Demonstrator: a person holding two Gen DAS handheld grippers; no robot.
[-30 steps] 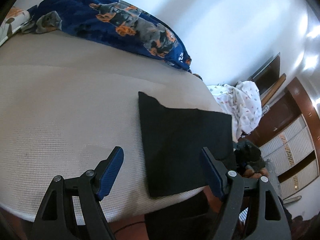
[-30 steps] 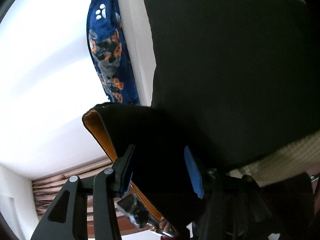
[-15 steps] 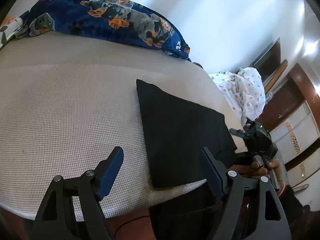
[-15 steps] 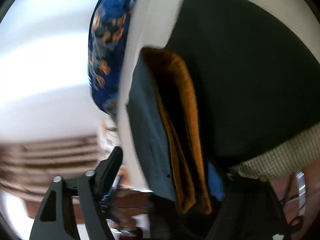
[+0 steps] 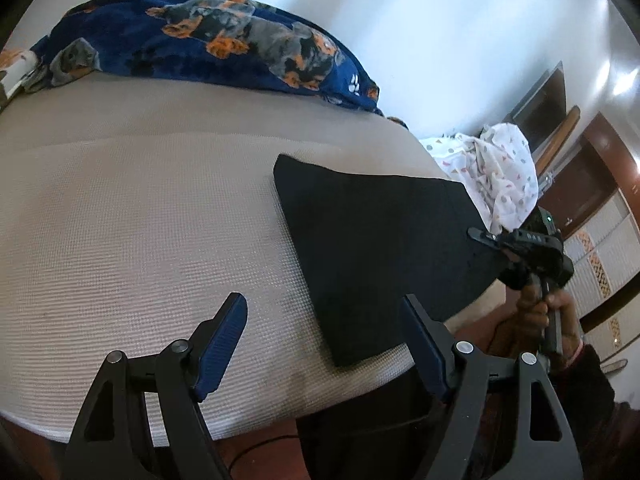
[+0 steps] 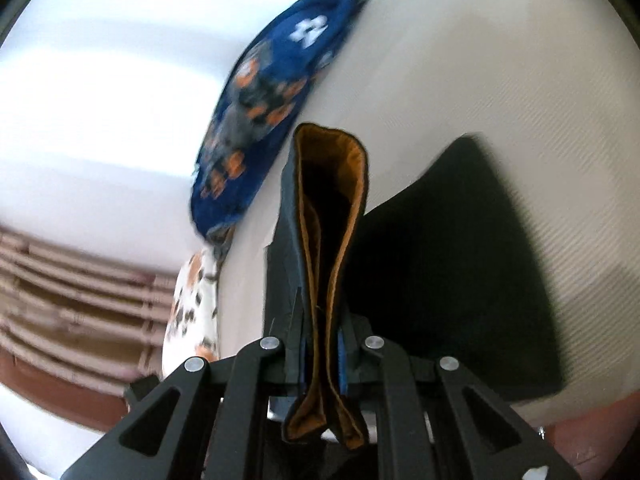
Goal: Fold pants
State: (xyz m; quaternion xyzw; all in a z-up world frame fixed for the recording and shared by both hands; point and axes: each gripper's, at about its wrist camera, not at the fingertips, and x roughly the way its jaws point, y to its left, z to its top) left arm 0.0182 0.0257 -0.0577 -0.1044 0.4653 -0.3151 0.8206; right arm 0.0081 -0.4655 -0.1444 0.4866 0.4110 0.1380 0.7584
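Observation:
Black pants [image 5: 376,248] lie folded flat on the beige bed [image 5: 132,216], near its right front edge. My left gripper [image 5: 324,344] is open and empty, hovering over the bed's front edge just left of the pants. My right gripper [image 6: 320,356] is shut on a bunched edge of the pants [image 6: 332,216], which shows an orange-brown inner lining and stands up between the fingers. The rest of the pants [image 6: 460,264] spreads flat to the right. In the left wrist view the right gripper [image 5: 520,244] is at the pants' right edge, held by a hand.
A blue dog-print blanket [image 5: 208,40] lies along the far side of the bed and also shows in the right wrist view [image 6: 272,92]. A white patterned cloth [image 5: 500,168] is heaped past the bed's right end. Wooden cabinets [image 5: 592,200] stand at the right.
My right gripper has closed on the pants' edge and swung around, so the held fabric now stands upright in its view. My left gripper stayed open and shifted only slightly.

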